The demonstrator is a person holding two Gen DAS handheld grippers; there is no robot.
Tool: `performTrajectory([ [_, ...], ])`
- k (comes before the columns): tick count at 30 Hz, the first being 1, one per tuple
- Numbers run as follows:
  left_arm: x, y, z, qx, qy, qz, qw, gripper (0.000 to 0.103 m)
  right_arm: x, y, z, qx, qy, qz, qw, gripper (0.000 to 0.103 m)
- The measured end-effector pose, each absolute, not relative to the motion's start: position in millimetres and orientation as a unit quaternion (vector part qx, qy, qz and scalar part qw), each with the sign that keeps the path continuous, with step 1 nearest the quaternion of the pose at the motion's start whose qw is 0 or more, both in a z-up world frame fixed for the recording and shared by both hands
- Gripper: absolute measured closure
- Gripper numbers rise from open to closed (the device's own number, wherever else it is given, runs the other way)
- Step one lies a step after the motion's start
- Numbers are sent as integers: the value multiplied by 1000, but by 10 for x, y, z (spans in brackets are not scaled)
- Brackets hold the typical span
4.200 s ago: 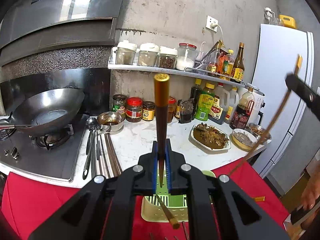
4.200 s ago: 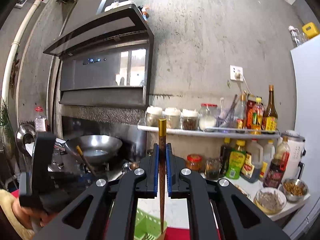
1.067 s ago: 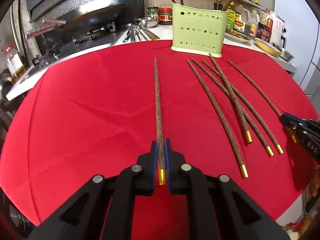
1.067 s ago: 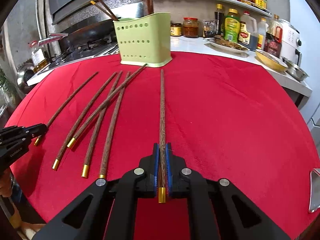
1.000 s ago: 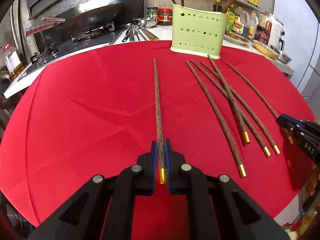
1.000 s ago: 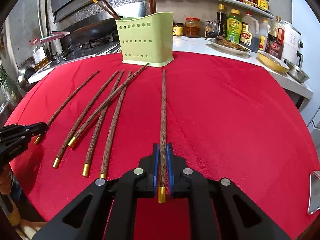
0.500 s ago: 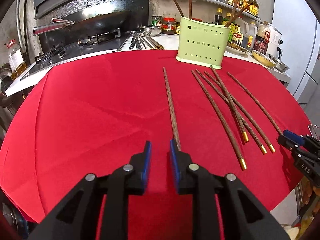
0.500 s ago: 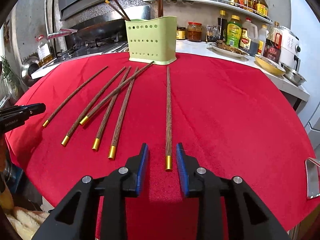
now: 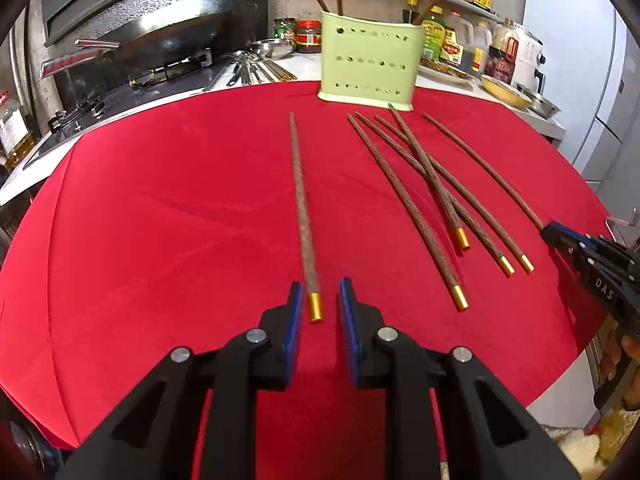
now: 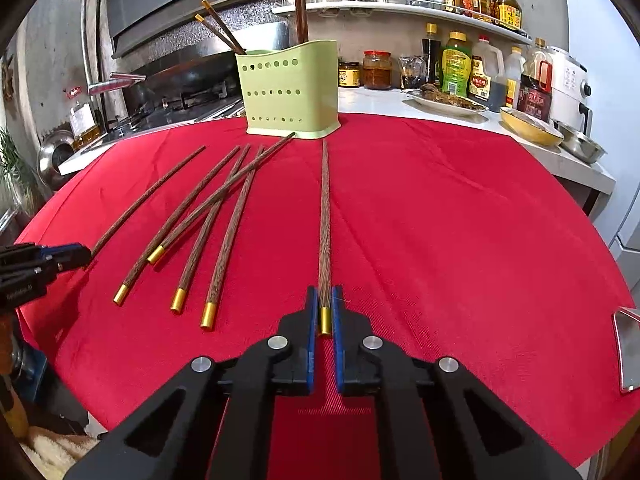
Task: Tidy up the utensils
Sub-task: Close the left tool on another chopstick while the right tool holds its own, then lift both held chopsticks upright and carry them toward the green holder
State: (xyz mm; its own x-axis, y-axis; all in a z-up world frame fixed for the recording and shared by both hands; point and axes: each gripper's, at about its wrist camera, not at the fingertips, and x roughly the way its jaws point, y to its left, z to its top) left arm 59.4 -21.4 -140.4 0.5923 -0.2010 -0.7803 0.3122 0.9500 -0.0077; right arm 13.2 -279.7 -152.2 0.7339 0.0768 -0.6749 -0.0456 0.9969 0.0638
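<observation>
On the red cloth [image 9: 160, 220] my left gripper [image 9: 319, 292] stands open, the gold end of a brown chopstick [image 9: 301, 200] lying loose between its pads. My right gripper [image 10: 325, 294] is shut on the gold end of another chopstick [image 10: 325, 220], which lies flat on the cloth [image 10: 460, 220]. Several more chopsticks [image 9: 404, 200] [image 10: 224, 208] lie fanned between the two. Behind them stands the green holder [image 9: 370, 68] [image 10: 288, 92] with chopsticks upright in it. The right gripper [image 9: 592, 256] shows at the edge of the left wrist view, and the left gripper [image 10: 44, 260] at the edge of the right wrist view.
Behind the cloth runs a white counter with a wok [image 9: 160, 46] on the stove, loose spoons [image 9: 248, 68], sauce bottles [image 10: 456, 68], a plate of food [image 10: 448, 100] and a yellow bowl [image 10: 528, 124]. A metal object [image 10: 628, 352] lies at the cloth's right edge.
A second ago both grippers were shut on their chopsticks, then both opened. Now the right one has shut again on its chopstick's gold end; the left stays open.
</observation>
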Motion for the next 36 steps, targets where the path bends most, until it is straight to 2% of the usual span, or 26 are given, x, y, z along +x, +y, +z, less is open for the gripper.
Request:
performTrajectory([
  [14, 594, -296, -1418, 92, 430, -115, 891, 85, 35, -2841, -1552, 26, 348, 41, 936, 95],
  [15, 595, -293, -1417, 91, 431, -113, 891, 85, 29, -2828, -1555, 23, 346, 39, 937, 95],
  [16, 592, -296, -1417, 96, 429, -106, 892, 94, 19, -2818, -1559, 23, 343, 37, 938, 95],
  [20, 589, -231, -1393, 83, 426, -110, 894, 96, -2, -2818, -1548, 27, 343, 35, 938, 96],
  [24, 524, -138, -1143, 66, 384, -111, 914, 96, -45, -2838, -1405, 33, 331, 38, 942, 96],
  [36, 469, 56, -6, 24, 226, -131, 965, 96, -27, -2933, -328, 43, 224, 47, 972, 96],
])
